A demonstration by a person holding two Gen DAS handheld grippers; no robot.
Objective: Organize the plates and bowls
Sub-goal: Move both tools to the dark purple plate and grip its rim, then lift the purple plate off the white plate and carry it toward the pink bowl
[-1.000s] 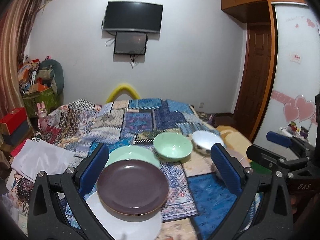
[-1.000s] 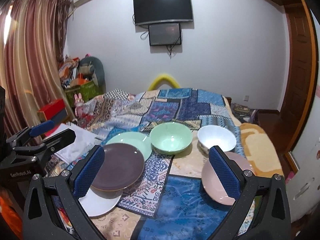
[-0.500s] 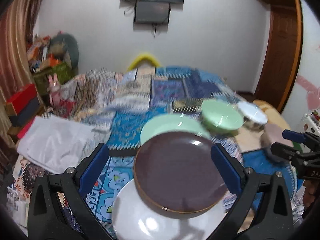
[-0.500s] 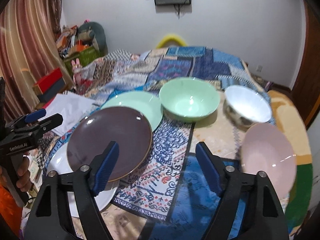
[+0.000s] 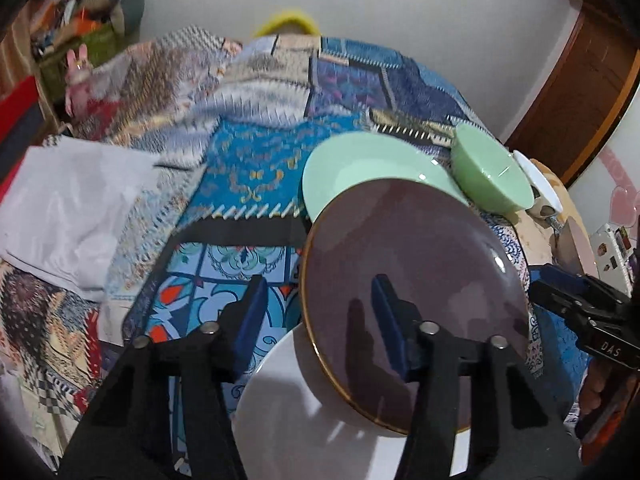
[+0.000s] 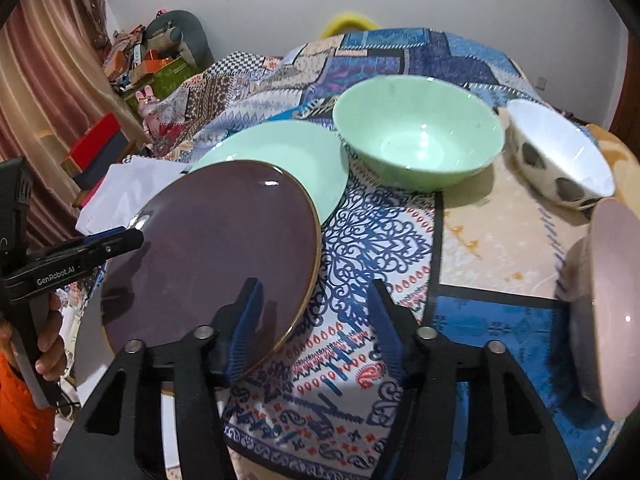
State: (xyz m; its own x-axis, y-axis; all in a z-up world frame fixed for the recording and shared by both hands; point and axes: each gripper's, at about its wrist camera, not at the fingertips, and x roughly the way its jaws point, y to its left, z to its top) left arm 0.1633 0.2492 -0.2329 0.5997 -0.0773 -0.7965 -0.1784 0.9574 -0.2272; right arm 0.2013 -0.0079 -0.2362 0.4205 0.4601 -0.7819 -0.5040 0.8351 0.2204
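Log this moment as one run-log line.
stage: approach | left gripper: jaws closing, straddling round brown plate rim | right gripper: jaws closing, same plate | held: nothing

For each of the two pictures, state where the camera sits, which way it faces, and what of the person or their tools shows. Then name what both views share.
Left wrist: on the left hand-held gripper, facing down across the bed at the purple plate; the right hand-held gripper shows at the right edge.
Right wrist: on the right hand-held gripper, facing down at the patterned cloth; the left hand-held gripper and a hand show at left.
Shared: purple plate, green plate, green bowl.
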